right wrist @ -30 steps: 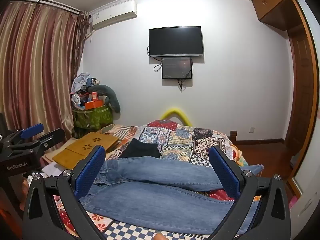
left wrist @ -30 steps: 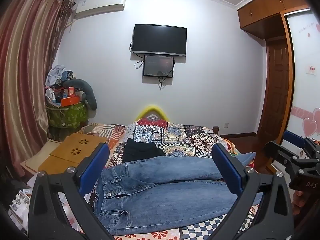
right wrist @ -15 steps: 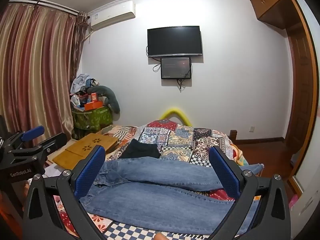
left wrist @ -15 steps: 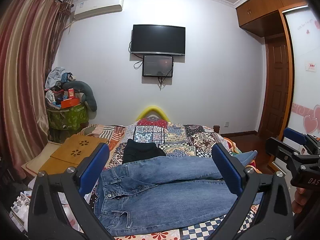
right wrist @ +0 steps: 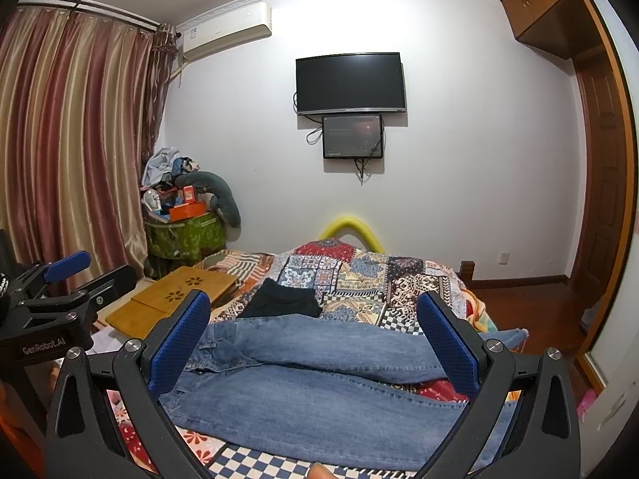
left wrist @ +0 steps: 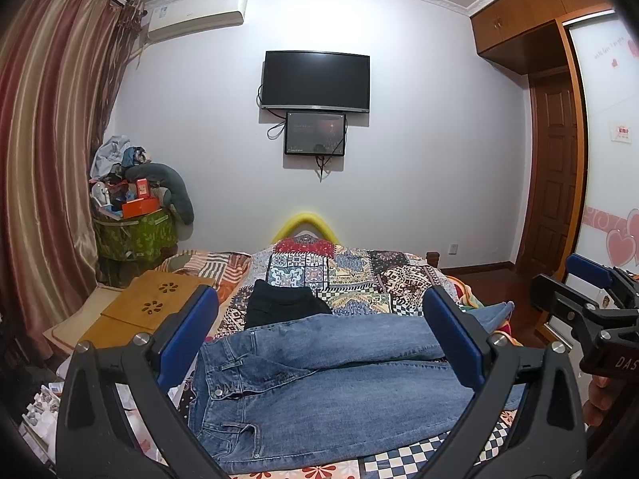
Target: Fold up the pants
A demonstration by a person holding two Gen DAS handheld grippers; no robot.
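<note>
Blue jeans (left wrist: 319, 375) lie spread flat on the patchwork bed cover (left wrist: 351, 275), waistband to the left, legs running right; they also show in the right wrist view (right wrist: 319, 375). My left gripper (left wrist: 319, 335) is open and empty, held above the near side of the jeans. My right gripper (right wrist: 315, 339) is open and empty, also above the jeans. Each gripper shows at the edge of the other's view: the right one (left wrist: 587, 299) and the left one (right wrist: 60, 283).
A folded black garment (left wrist: 279, 305) lies on the bed just behind the jeans. A wooden lap desk (left wrist: 147, 307) sits at the bed's left. A cluttered green bin (left wrist: 131, 231) stands by the curtain. A wardrobe (left wrist: 599, 179) is at the right.
Both views have shifted only slightly; the grippers stay open above the jeans and the jeans have not moved.
</note>
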